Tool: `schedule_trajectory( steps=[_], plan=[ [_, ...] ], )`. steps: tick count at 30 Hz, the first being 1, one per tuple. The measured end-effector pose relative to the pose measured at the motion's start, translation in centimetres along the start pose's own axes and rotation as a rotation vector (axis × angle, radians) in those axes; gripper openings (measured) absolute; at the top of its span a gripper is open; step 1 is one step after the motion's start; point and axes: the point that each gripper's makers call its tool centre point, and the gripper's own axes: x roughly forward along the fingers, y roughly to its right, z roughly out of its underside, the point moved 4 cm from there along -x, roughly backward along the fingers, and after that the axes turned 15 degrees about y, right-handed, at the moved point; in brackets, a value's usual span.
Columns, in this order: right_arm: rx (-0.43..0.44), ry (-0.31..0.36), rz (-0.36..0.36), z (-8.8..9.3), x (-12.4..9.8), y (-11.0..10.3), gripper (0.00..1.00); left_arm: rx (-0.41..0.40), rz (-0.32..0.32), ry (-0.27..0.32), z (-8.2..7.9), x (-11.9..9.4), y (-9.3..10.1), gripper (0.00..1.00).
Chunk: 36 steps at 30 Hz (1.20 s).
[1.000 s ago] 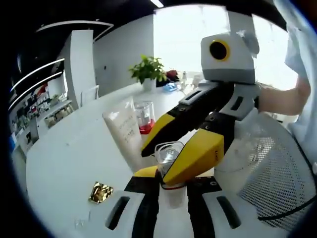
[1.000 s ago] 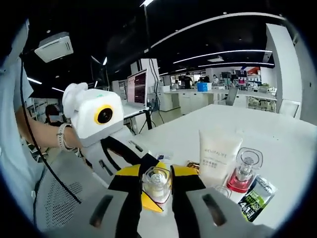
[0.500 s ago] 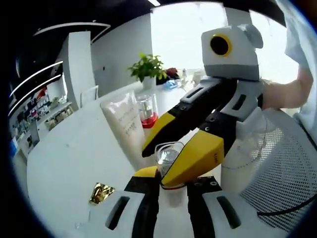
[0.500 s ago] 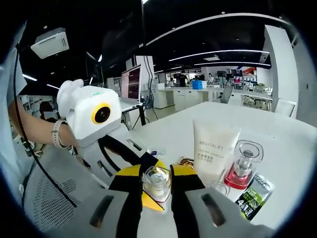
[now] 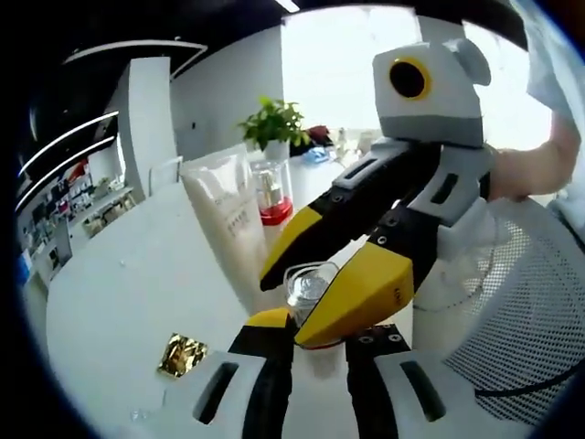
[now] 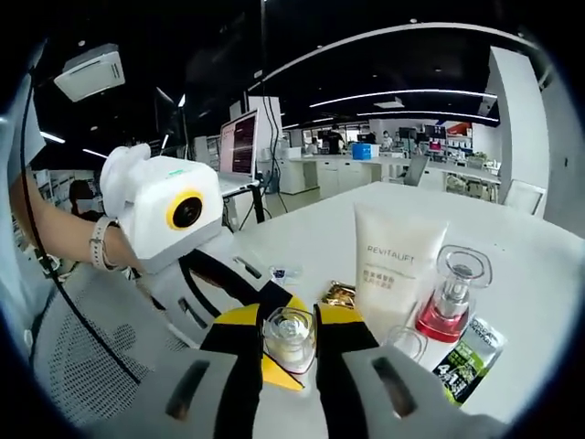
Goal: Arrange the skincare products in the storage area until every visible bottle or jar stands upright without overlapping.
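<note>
Both grippers are on the same small clear bottle (image 6: 291, 335) here, and it sits right in the middle of the action, lifted off the white table (image 6: 512, 247) as far as the fisheye lets me judge. In the right gripper view the right gripper (image 6: 289, 340) has its two yellow-tipped jaws pressed against the bottle's faceted clear cap, one on each side, clamped tight. The left gripper (image 6: 265, 315) comes in from the left of that view, its black and yellow jaws reaching under and beside the same bottle, with a person's hand (image 6: 78, 240) and a wristband behind it. Switch to the left gripper view and the picture flips: the left gripper (image 5: 306, 331) rises from the bottom with the clear bottle (image 5: 309, 291) caught between its jaws, while the right gripper (image 5: 302, 279) reaches down from the upper right, its jaws closed around the cap. Off to the side on the table, a white tube (image 6: 395, 267) printed REVITALIFT stands upright on its cap. Just beside it stands a clear-capped bottle with a red base (image 6: 451, 304), upright too. A small clear jar (image 6: 406, 342) sits in front of them, and a dark green sachet (image 6: 471, 360) lies flat near the red bottle. A crumpled gold wrapper (image 5: 180, 355) lies on the table near the left gripper. A white mesh basket (image 5: 521, 320) sits beside the grippers.
</note>
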Motion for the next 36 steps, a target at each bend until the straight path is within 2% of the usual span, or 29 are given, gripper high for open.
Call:
schedule_trajectory(
  steps=[17,23,28,31,36],
  plan=[
    [-0.049,-0.042,0.002,0.7,0.4,0.1,0.21,0.027,0.009,-0.015,0.7,0.3,-0.1,0.2],
    [-0.045,-0.041,0.005,0.7,0.4,0.1,0.22,0.02,-0.011,-0.048,1.2,0.1,-0.5,0.26],
    [-0.05,-0.042,0.015,0.7,0.4,0.2,0.22,0.037,-0.014,-0.075,1.5,-0.1,-0.7,0.27],
    [-0.102,-0.058,0.024,0.8,0.3,0.3,0.24,0.056,-0.018,-0.092,1.7,-0.3,-0.8,0.26],
    [-0.096,-0.032,0.029,0.4,0.1,0.5,0.25,0.061,-0.023,-0.106,1.9,-0.4,-1.0,0.26]
  ],
)
